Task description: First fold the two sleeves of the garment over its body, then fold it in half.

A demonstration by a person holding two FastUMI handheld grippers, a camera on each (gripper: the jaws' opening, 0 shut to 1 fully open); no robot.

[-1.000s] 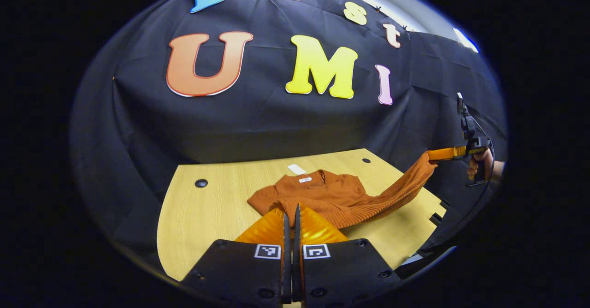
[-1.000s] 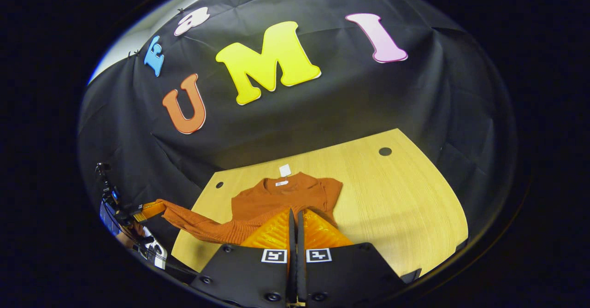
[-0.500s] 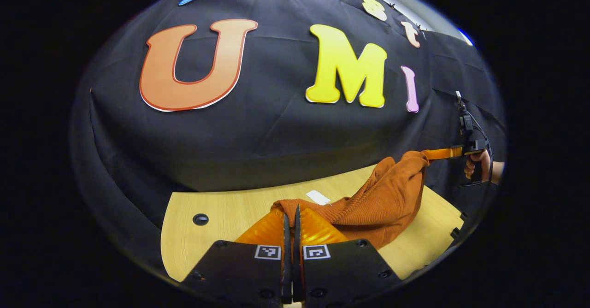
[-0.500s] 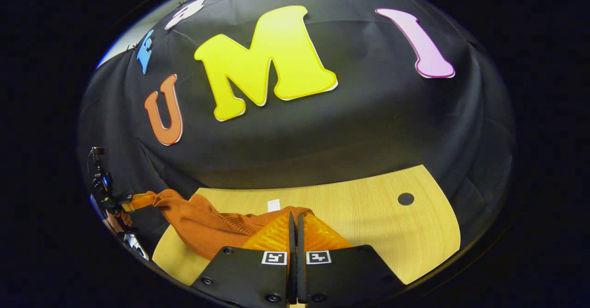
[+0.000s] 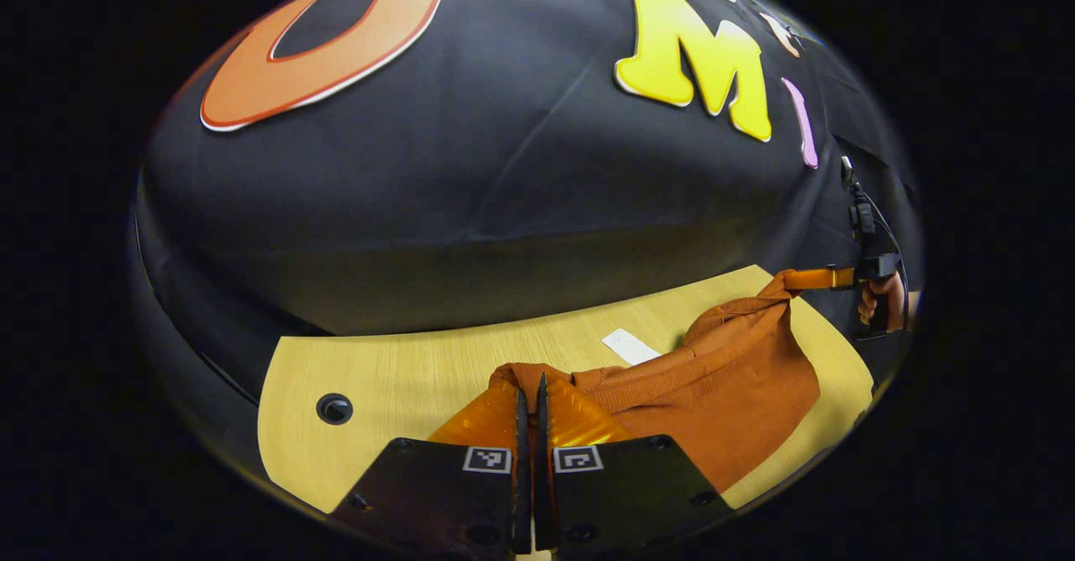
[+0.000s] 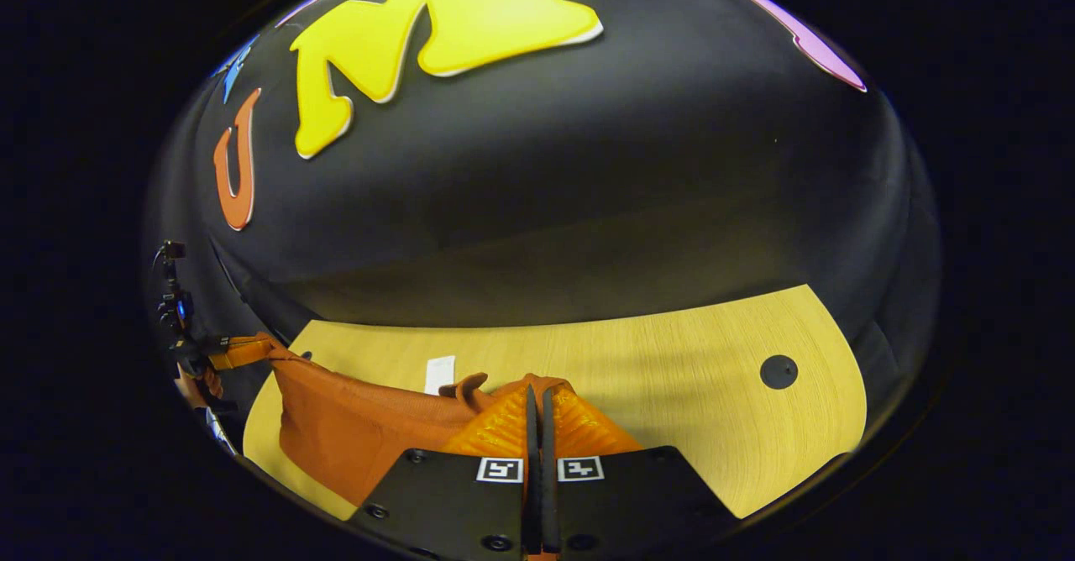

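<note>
The step in hand looks like the fold in half: the rust-orange garment (image 5: 722,376) hangs as a draped sheet between the two grippers above the wooden table (image 5: 403,368), its lower part sagging toward the tabletop near the right edge. The left gripper (image 5: 527,393) has its fingers pressed together on one bunched corner of the knit, and the right gripper (image 6: 537,401) is likewise clamped on the other corner. In the left gripper view the right gripper shows far off to the right, cloth pulled taut from its tip. A white tag (image 5: 630,347) lies just beyond the cloth. Next, I judge, both corners need carrying forward level and lowering together so the edges meet squarely.
</note>
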